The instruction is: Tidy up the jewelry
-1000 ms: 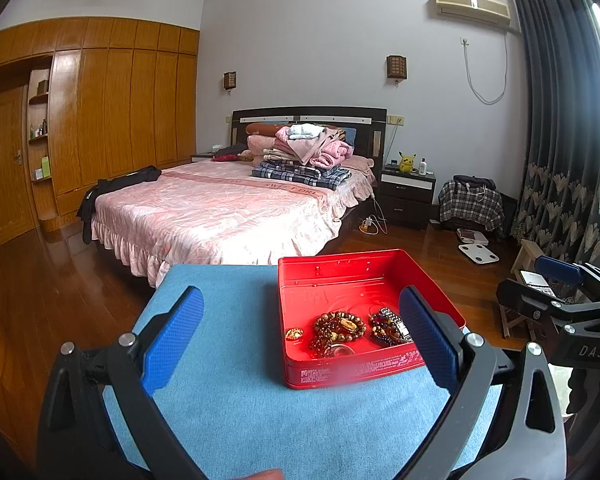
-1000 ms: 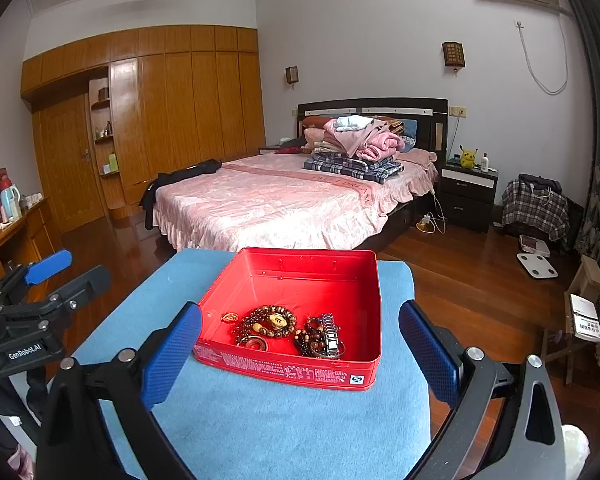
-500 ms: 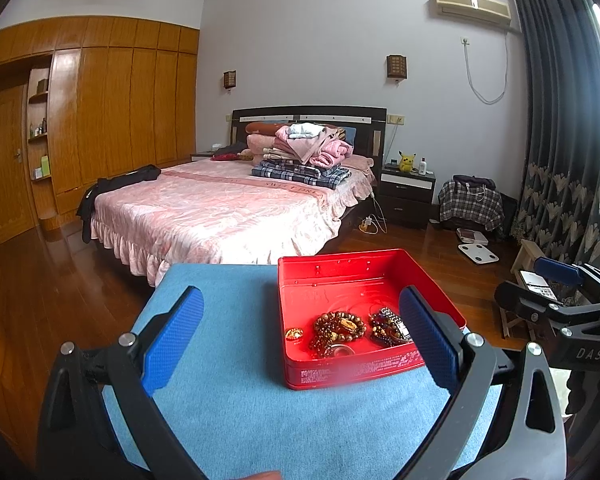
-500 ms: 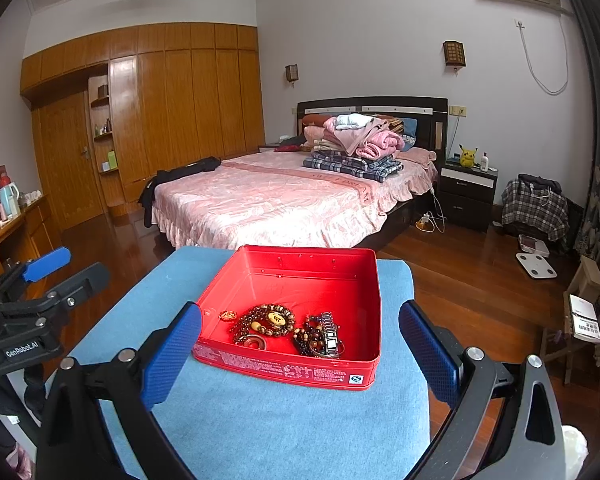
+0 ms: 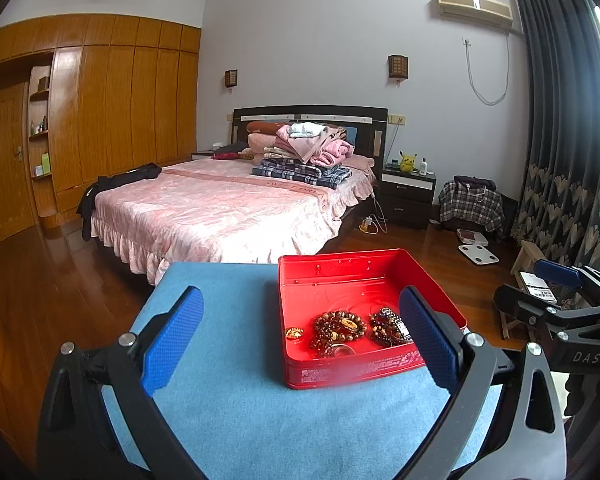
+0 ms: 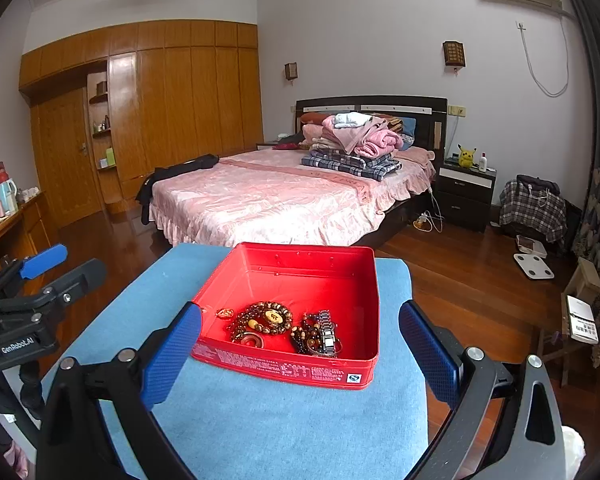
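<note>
1. While both of my grippers hang above the near edge of the desk (image 6: 260, 432), neither one holds anything: the left gripper (image 5: 302, 338) has its blue pads spread wide apart, and the right gripper (image 6: 300, 354) stands equally wide.
2. On the blue cover of the desk sits a red tin (image 6: 300, 280), with no lid on it, toward the desk's right side.
3. All the jewelry I can see lies inside the tin, gathered along its near wall: a brown bead bracelet (image 6: 265, 320) with a ring (image 6: 251, 339) touching its near side, a small gold piece (image 6: 225, 313) just to its left, and a metal watch (image 6: 327, 332) tangled with darker beads (image 6: 302, 336) to the right.
4. No loose piece shows on the blue cover in either view.
5. Judgement on progress: the pieces are collected in one container but heaped, not separated. This fits either a gathering job already complete, or a sorting job with the tangle yet to be parted. These views do not settle which.
6. No lid for the tin is in view.
</note>
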`<state>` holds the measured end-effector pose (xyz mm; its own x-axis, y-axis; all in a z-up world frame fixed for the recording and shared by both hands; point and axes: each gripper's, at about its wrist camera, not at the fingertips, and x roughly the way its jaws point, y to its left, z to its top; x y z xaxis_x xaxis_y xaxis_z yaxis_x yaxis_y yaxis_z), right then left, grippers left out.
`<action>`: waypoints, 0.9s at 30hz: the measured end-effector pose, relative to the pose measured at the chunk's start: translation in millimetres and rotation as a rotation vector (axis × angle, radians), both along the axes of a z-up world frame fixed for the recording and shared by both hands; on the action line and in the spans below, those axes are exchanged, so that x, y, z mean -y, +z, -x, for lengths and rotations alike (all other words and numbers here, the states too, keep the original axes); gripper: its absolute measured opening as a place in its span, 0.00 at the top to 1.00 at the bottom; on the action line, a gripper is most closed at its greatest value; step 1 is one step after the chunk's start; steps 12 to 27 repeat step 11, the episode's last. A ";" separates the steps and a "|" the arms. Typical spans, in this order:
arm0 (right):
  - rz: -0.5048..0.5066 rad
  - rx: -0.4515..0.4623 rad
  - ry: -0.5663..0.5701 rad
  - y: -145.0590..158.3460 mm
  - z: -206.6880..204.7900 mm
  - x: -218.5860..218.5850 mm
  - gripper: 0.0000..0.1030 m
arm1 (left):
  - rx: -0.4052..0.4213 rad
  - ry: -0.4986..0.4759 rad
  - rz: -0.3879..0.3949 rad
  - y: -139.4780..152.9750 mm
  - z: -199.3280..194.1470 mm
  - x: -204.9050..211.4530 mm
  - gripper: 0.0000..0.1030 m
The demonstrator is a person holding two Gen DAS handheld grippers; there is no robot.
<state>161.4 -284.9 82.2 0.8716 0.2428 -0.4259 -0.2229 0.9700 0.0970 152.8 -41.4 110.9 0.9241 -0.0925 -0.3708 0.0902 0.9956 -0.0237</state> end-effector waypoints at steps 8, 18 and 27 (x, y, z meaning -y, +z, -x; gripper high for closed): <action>0.002 -0.005 -0.002 -2.6 1.5 4.4 0.06 | -0.012 -0.005 0.000 -1.7 -1.7 2.2 0.08; 0.002 -0.006 -0.001 -3.3 2.5 6.0 0.06 | -0.014 -0.003 0.003 -2.9 -2.1 1.6 0.08; 0.002 -0.006 -0.001 -3.3 2.5 6.0 0.06 | -0.014 -0.003 0.003 -2.9 -2.1 1.6 0.08</action>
